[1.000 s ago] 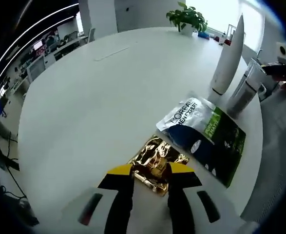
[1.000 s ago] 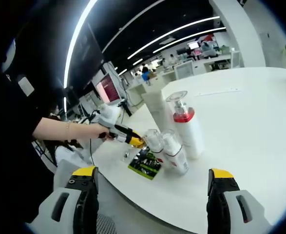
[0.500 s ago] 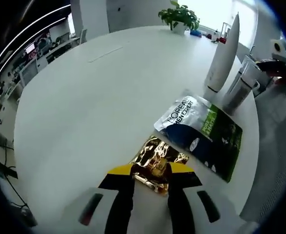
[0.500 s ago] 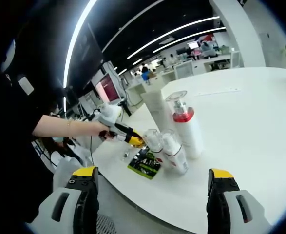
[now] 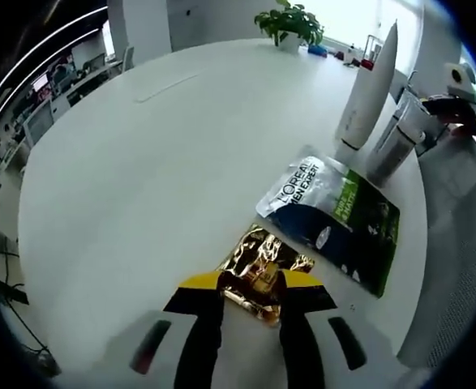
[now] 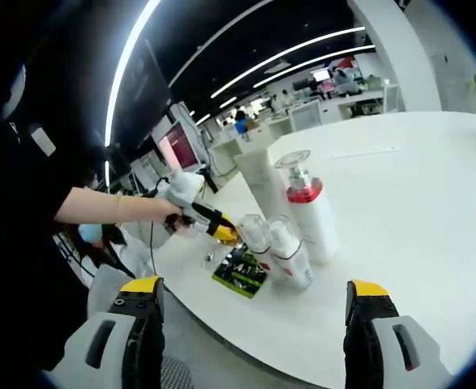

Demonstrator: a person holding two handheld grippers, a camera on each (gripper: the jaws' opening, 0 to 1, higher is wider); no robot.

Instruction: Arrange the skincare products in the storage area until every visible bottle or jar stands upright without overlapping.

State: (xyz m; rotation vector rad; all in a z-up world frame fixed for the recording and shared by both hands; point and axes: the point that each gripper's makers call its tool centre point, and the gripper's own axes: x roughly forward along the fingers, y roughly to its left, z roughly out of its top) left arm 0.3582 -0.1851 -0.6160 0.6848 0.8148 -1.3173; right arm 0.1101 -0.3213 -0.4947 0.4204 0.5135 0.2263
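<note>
Left gripper view has the left gripper (image 5: 250,285) with fingers clamped on a gold sachet (image 5: 262,270) lying on the white table (image 5: 156,162), while the right gripper (image 6: 252,308) fingers stand apart near upright bottles (image 6: 290,247).

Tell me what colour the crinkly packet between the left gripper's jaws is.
Shiny gold packet, clearest in the left gripper view.

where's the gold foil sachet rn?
In the left gripper view the gold foil sachet lies flat on the white table, clamped at its near edge by the left gripper, just beside the L'Oreal sachet.
</note>
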